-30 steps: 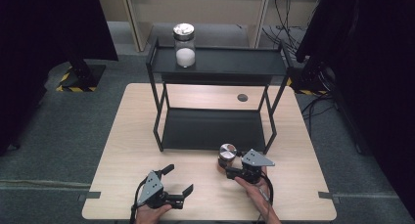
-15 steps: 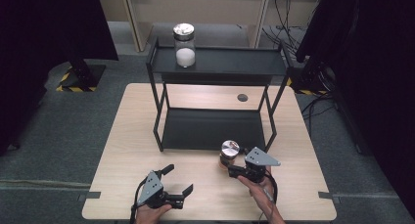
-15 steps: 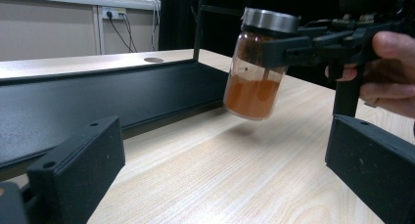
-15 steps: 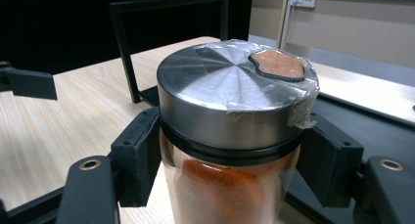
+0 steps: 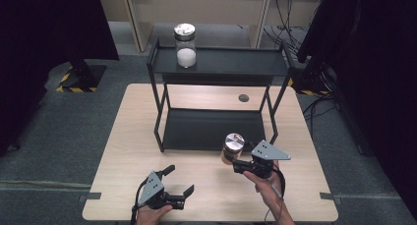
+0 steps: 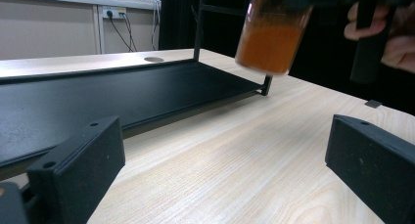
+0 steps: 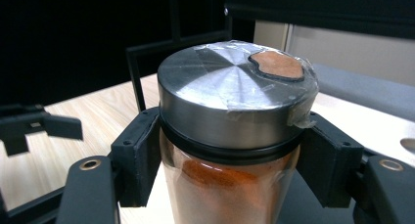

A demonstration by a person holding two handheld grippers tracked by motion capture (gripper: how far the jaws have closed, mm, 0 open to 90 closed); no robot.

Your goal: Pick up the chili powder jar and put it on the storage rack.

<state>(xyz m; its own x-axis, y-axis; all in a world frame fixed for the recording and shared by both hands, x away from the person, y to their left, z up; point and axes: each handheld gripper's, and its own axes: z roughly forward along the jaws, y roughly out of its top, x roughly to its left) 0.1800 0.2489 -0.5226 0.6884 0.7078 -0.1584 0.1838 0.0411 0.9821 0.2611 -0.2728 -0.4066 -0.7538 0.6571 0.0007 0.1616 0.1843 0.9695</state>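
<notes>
Lifted off the counter since a second ago, the jar of orange powder (image 5: 232, 149) now hangs above the wood, clenched in the right gripper (image 5: 239, 162) near the front right leg of the black two-tier rack (image 5: 216, 63). High view: two jars in all, the second jar (image 5: 185, 44), holding white powder, on the top shelf; the left gripper (image 5: 177, 181) hovers with jaws released and nothing between them. Left gripper view: pale wooden counter (image 6: 235, 155), rack's lower shelf, wall sockets behind. Right gripper view: steel lid taped over, no readable writing.
</notes>
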